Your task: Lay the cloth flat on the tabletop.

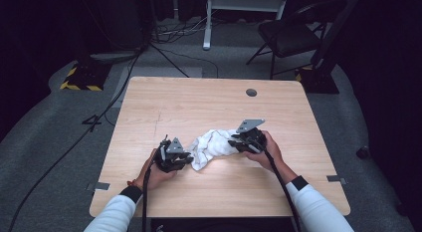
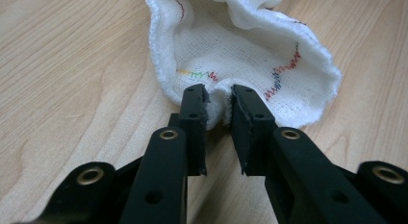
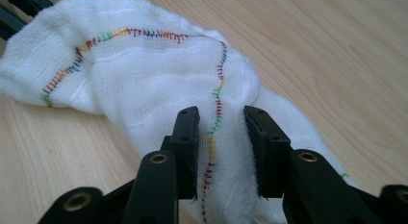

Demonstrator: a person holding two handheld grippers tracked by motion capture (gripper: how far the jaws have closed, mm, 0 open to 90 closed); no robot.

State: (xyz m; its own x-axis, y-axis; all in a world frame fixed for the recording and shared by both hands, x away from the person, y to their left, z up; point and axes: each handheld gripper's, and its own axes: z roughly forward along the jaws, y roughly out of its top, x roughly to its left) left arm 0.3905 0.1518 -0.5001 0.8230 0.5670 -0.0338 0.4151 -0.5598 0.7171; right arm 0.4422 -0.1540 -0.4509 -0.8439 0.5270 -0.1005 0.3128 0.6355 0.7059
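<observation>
A crumpled white cloth [image 1: 211, 145] with multicoloured zigzag stitching lies on the middle of the wooden table [image 1: 199, 100], between my two grippers. My left gripper [image 1: 190, 161] is at the cloth's left end. In the left gripper view its jaws [image 2: 220, 101] pinch a small fold of the cloth's hem [image 2: 240, 56]. My right gripper [image 1: 233, 142] is at the cloth's right end. In the right gripper view its jaws [image 3: 220, 123] stand on either side of a raised ridge of cloth [image 3: 144, 75] and squeeze it, with a stitched seam running between them.
A round cable hole [image 1: 251, 92] sits near the table's far edge. Grey tape tabs [image 1: 101, 185] mark the left and right table edges. On the floor beyond stand a black chair [image 1: 288, 38] and a white frame [image 1: 209, 23], with loose cables [image 1: 169, 30] near them.
</observation>
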